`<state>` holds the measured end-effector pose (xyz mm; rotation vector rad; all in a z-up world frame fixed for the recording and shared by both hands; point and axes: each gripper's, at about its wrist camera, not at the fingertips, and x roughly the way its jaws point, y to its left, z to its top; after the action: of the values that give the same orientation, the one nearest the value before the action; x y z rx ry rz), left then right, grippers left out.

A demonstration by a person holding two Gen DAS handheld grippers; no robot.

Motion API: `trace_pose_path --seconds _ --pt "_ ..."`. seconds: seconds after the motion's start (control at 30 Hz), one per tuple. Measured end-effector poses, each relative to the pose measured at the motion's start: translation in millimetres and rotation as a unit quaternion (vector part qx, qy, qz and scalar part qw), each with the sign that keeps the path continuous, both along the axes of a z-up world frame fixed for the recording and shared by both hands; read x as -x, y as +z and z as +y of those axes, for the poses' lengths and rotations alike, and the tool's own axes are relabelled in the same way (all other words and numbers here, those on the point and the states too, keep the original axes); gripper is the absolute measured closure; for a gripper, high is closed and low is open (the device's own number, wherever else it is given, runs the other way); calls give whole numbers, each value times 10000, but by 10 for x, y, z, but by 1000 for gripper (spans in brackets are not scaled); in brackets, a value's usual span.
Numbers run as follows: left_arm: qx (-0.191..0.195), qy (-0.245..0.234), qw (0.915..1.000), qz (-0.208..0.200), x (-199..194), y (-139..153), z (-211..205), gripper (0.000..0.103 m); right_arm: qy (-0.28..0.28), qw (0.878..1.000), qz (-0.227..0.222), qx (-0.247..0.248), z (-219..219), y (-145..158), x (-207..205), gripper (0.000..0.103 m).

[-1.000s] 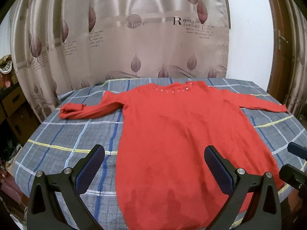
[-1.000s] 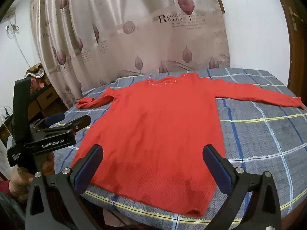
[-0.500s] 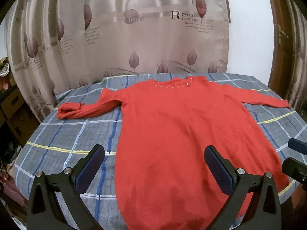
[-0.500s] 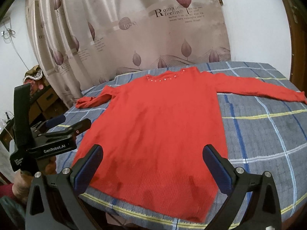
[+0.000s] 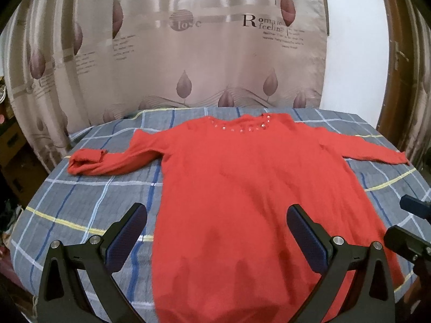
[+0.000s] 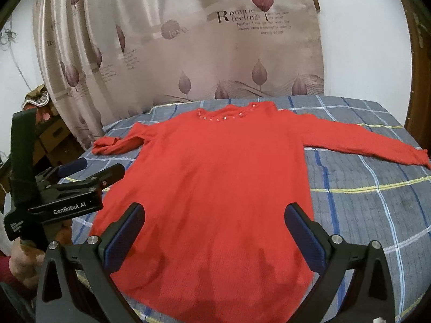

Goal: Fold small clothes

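Observation:
A red long-sleeved sweater (image 5: 242,188) with beads at the neckline lies flat and face up on the plaid-covered table, hem toward me, both sleeves spread out; it also shows in the right wrist view (image 6: 223,188). The left sleeve's cuff (image 5: 86,161) is rolled back. My left gripper (image 5: 216,231) is open and empty, hovering above the hem. My right gripper (image 6: 215,228) is open and empty, also above the hem. The left gripper also shows from the side in the right wrist view (image 6: 89,173).
The round table has a grey plaid cloth (image 5: 80,204) with blue, white and yellow lines. A beige leaf-print curtain (image 5: 202,53) hangs behind it. A wooden door frame (image 5: 390,53) stands at the right, and cardboard boxes (image 6: 54,134) at the left.
Both grippers have risen slightly and drawn back, so the sweater sits a little lower and farther in view. The jaws stay open. The sweater has not moved.

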<state>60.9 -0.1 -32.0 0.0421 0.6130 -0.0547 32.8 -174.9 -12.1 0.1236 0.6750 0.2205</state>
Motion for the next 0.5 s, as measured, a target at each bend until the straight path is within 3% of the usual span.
trace_pose_path --seconds 0.5 --pt "87 68 9999 131 -569 -84 -87 0 -24 9999 143 55 -3 -25 -610 0"
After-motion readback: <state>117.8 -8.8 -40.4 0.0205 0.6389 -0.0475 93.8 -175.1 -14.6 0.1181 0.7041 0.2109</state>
